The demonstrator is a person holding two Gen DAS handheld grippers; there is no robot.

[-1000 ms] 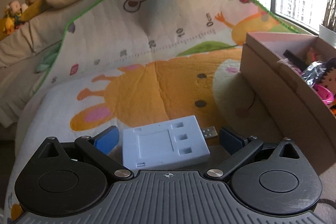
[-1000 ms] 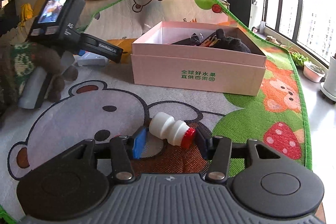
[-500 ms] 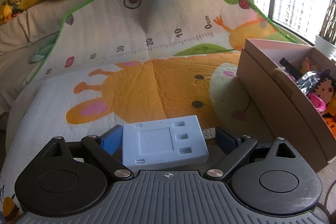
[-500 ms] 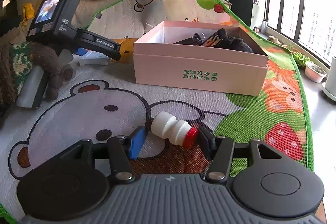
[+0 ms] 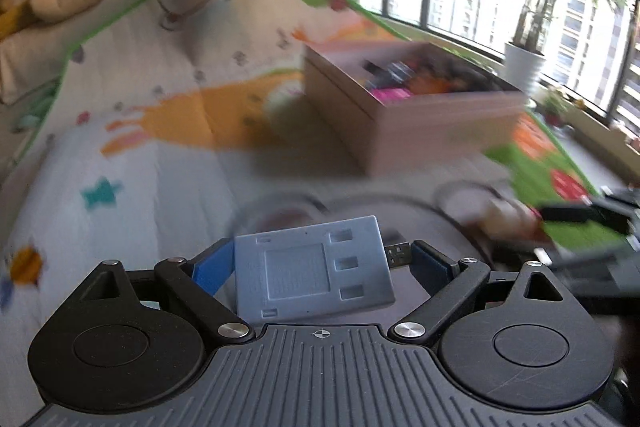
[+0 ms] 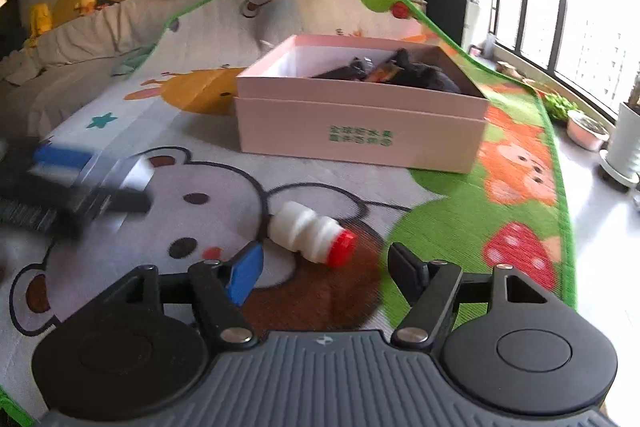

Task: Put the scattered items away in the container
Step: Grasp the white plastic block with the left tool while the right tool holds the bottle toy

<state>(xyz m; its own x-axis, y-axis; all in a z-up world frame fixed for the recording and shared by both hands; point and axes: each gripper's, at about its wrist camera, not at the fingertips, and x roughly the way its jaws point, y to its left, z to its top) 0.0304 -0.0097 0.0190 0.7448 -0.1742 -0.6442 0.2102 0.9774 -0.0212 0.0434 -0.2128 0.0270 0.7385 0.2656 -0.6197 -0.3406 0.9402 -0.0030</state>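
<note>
The left gripper (image 5: pixel 322 261) squeezes a light blue plastic block (image 5: pixel 310 267) with a USB plug, up off the play mat (image 6: pixel 520 219). The right gripper (image 6: pixel 320 267) is wide open around a small white bottle (image 6: pixel 308 233) lying on the mat. The pink box (image 6: pixel 360 135) looks blurry but seems full of toys.

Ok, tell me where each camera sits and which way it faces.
Left wrist: on the left gripper, facing along its fingers over the mat toward the box; own fingers shut on the blue device; the right gripper shows blurred at the right edge.
Right wrist: on the right gripper, facing the bottle and box; own fingers open; the left gripper shows blurred at left.
Shared: box, mat, window side.
</note>
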